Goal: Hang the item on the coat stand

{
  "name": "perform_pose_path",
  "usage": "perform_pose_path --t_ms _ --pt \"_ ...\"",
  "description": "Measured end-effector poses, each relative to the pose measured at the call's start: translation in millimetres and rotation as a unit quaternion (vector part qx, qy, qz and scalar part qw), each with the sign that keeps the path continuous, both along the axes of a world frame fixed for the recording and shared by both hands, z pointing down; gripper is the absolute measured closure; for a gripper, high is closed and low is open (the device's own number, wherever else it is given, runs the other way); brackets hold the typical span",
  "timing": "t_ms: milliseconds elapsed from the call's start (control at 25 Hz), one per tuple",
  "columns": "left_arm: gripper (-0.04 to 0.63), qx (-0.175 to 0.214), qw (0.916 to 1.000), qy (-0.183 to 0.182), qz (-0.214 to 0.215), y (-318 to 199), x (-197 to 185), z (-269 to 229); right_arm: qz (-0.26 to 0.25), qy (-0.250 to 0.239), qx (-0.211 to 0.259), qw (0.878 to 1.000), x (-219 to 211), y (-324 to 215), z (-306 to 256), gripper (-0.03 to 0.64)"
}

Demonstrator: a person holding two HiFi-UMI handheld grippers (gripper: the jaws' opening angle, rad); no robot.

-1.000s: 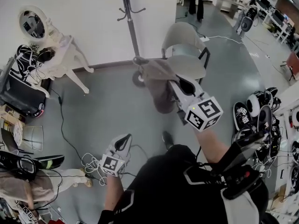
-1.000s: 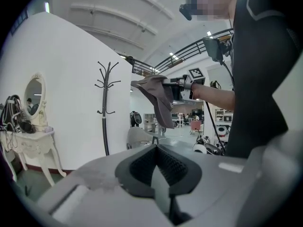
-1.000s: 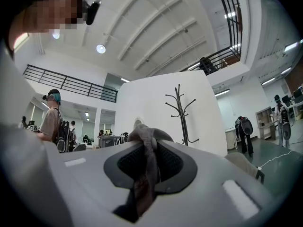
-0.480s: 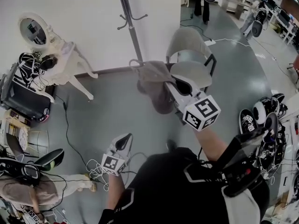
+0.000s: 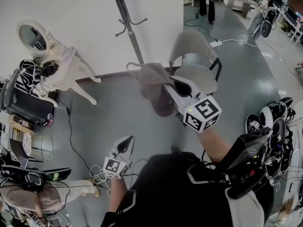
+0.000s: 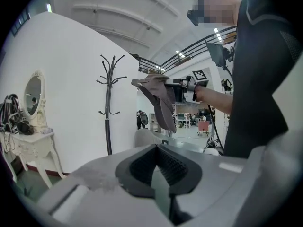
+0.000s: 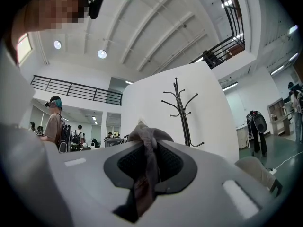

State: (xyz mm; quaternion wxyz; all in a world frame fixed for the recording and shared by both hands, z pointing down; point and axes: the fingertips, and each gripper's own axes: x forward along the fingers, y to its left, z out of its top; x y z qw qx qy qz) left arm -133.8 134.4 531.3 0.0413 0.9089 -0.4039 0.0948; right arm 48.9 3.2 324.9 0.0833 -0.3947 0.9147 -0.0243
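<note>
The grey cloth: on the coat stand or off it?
Off: the cloth hangs pinched in the right gripper, apart from the coat stand.

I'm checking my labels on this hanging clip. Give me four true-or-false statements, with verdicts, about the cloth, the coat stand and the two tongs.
1. The right tongs are shut on a grey cloth. True.
2. The cloth already hangs on the coat stand. False: the tongs hold it short of the stand, and it does not touch it.
3. The left tongs grip a hanger. False: they are shut, with nothing between them.
4. In the head view, a white dressing table with an oval mirror stands left of the coat stand. True.
</note>
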Motion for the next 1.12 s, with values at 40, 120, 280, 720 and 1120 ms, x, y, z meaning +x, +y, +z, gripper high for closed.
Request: perform_pose_path --t_ms 40,120,280,720,1120 --pt "0.568 -0.001 1.0000 0.000 -0.002 -4 3 1 -0.003 -0.001 0.001 1.000 2 -4 0 0.561" --pt "0.567 -0.007 0.9999 0.000 -0.008 -14 9 2 -0.007 -0.003 0.002 1.000 8 -14 1 0.561" --pt "0.566 -0.006 0.9998 0.003 -0.017 -33 21 -1 -0.011 -0.008 -0.002 1.000 22 -35 4 0.561" --pt "0.567 -0.007 0.9992 -0.011 -0.038 -65 26 -5 -0.034 -0.017 0.001 0.999 28 -77 5 0.561" --pt "0.568 0.002 0.9997 0.005 -0.024 -118 4 -3 -0.014 -0.015 0.020 1.000 12 -120 -17 0.561"
